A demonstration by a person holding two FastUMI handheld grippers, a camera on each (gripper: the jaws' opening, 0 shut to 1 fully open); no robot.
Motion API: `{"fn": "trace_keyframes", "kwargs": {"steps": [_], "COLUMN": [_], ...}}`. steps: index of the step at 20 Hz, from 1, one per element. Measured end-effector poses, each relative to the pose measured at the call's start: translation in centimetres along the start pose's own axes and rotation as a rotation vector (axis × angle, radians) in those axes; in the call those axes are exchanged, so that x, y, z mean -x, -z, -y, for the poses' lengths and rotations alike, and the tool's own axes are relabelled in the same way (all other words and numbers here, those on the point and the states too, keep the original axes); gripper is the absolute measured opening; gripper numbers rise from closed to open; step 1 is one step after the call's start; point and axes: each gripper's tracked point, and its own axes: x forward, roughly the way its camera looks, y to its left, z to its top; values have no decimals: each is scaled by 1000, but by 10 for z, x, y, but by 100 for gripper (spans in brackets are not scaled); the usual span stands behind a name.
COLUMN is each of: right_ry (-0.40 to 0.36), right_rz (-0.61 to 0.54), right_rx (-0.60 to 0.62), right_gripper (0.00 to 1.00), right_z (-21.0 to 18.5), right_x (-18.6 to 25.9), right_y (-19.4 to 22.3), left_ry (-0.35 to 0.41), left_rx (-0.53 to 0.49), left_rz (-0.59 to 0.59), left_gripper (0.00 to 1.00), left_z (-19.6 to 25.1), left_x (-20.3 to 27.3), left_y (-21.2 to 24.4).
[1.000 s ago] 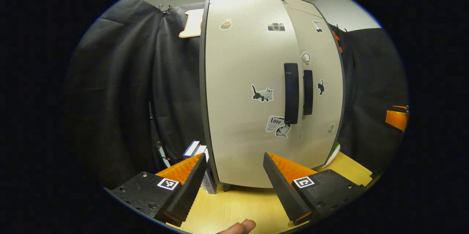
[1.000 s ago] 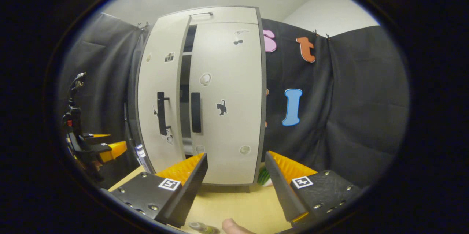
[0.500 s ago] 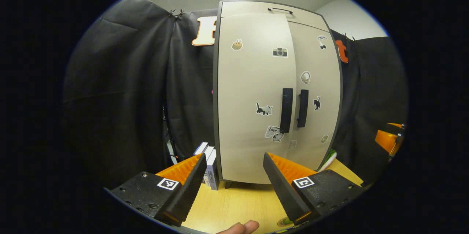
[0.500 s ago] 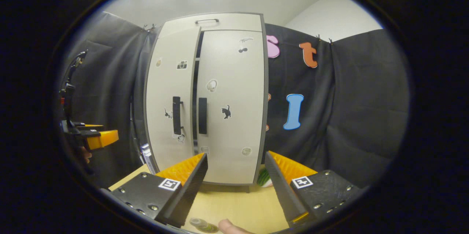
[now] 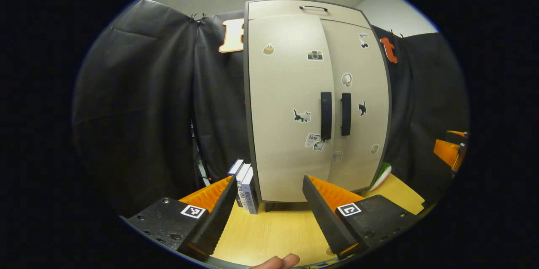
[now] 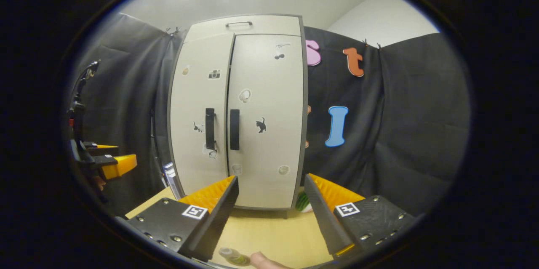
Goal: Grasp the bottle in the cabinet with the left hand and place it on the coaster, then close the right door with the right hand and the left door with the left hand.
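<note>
The pale cabinet [image 5: 313, 100] stands on the wooden table [image 5: 273, 231] with both doors shut, their dark handles [image 5: 326, 115] side by side. In the right gripper view the same cabinet [image 6: 240, 117] faces me, doors flush. My left gripper [image 5: 266, 214] is open and empty, held back from the cabinet front. My right gripper [image 6: 269, 214] is also open and empty. The top of the bottle [image 6: 233, 256] peeks up at the lower edge of the right gripper view, near a fingertip [image 6: 263, 260]. The left gripper [image 6: 111, 163] shows far left in the right gripper view.
Several books [image 5: 246, 185] stand against the cabinet's left side. A green and white object [image 5: 381, 176] lies on the table by its right side, seen too as the green object [image 6: 302, 201]. The right gripper [image 5: 450, 151] shows at the far right.
The left door has swung fully shut; the dark gap between the doors is gone. My left gripper has drawn back from the cabinet, and the bottle top has come further into the right gripper view.
</note>
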Motion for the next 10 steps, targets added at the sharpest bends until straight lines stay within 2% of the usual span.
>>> {"fn": "trace_keyframes", "kwargs": {"steps": [4, 5, 10], "right_ry": [14, 15, 15], "right_rz": [29, 36, 46], "right_rx": [-21, -22, -20], "right_gripper": [97, 95, 95], "right_z": [7, 8, 13], "right_x": [-1, -2, -4], "right_y": [-8, -10, -15], "left_ry": [29, 37, 61], "left_rx": [-13, -9, 16], "left_rz": [23, 38, 65], "left_gripper": [98, 98, 98], "left_z": [13, 17, 30], "left_x": [-2, -3, -5], "left_y": [-2, -6, -20]}}
